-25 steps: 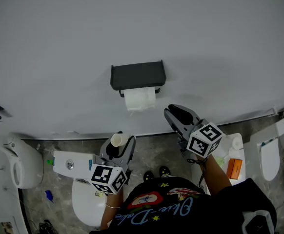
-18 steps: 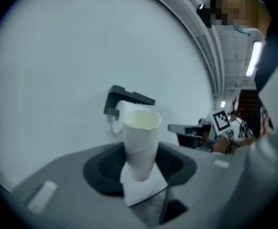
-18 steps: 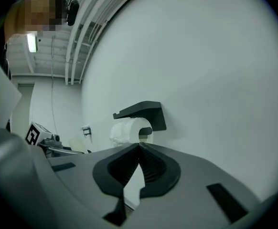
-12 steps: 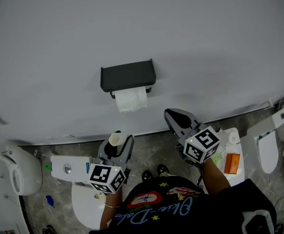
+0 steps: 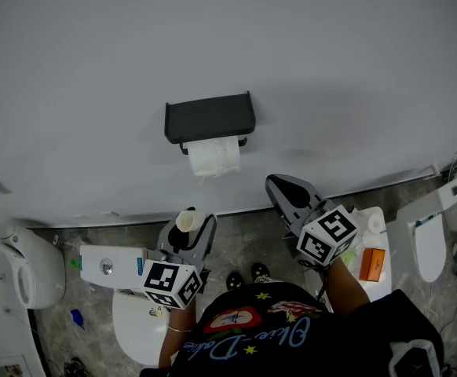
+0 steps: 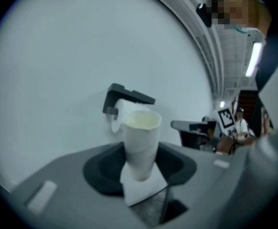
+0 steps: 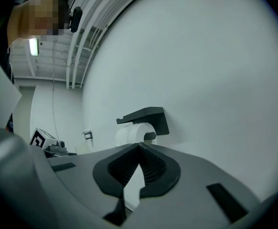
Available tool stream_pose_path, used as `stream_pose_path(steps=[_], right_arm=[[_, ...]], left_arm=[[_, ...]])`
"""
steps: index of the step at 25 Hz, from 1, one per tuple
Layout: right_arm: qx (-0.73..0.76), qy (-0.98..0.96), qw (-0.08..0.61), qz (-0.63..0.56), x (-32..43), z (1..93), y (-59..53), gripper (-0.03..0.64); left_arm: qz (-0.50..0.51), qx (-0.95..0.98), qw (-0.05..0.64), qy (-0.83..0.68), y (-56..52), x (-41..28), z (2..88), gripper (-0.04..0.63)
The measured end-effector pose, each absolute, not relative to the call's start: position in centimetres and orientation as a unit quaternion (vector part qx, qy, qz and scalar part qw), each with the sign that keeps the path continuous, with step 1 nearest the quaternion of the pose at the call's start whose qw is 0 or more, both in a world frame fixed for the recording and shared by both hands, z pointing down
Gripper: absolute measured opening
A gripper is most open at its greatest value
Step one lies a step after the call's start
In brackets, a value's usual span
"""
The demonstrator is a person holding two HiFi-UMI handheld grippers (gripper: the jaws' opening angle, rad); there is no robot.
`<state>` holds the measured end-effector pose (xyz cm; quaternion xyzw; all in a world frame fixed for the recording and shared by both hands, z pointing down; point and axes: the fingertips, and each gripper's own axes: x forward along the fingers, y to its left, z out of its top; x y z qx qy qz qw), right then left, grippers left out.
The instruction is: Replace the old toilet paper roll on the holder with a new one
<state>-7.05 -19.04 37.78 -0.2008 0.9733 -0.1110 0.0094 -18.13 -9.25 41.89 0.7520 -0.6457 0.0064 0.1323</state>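
A black toilet paper holder [image 5: 209, 118] hangs on the white wall with a white roll [image 5: 213, 156] under its lid, a loose sheet hanging down. My left gripper [image 5: 188, 232] is below it and shut on a pale cardboard tube [image 5: 186, 221], which stands upright between the jaws. In the left gripper view the tube [image 6: 141, 142] fills the jaws of the left gripper [image 6: 141, 163], with the holder [image 6: 129, 95] behind it. My right gripper [image 5: 285, 188] is shut and empty, below and right of the holder. The right gripper view shows the right gripper [image 7: 139, 149] pointing at the holder [image 7: 146, 116] and roll [image 7: 132, 133].
A toilet with its white tank [image 5: 107, 267] stands at the lower left, beside another white fixture [image 5: 24, 269]. At the right are a second toilet [image 5: 436, 242] and a white stand [image 5: 383, 277] with an orange item [image 5: 374, 264] and a small white object [image 5: 379, 225].
The right gripper's jaws have come together with nothing between them. The head view has shifted slightly. The left gripper keeps the tube and has stayed in place.
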Motion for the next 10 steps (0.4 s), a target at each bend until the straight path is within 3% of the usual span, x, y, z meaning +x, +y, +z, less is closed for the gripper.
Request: stream_pose_path(steps=[10], right_arm=[[-0.185,0.978,0.003,-0.094,-7.13,37.46,-18.30,0.014]], left_arm=[[0.007,0.754,0.128,-0.644,-9.41,-17.76,41.54,0.186]])
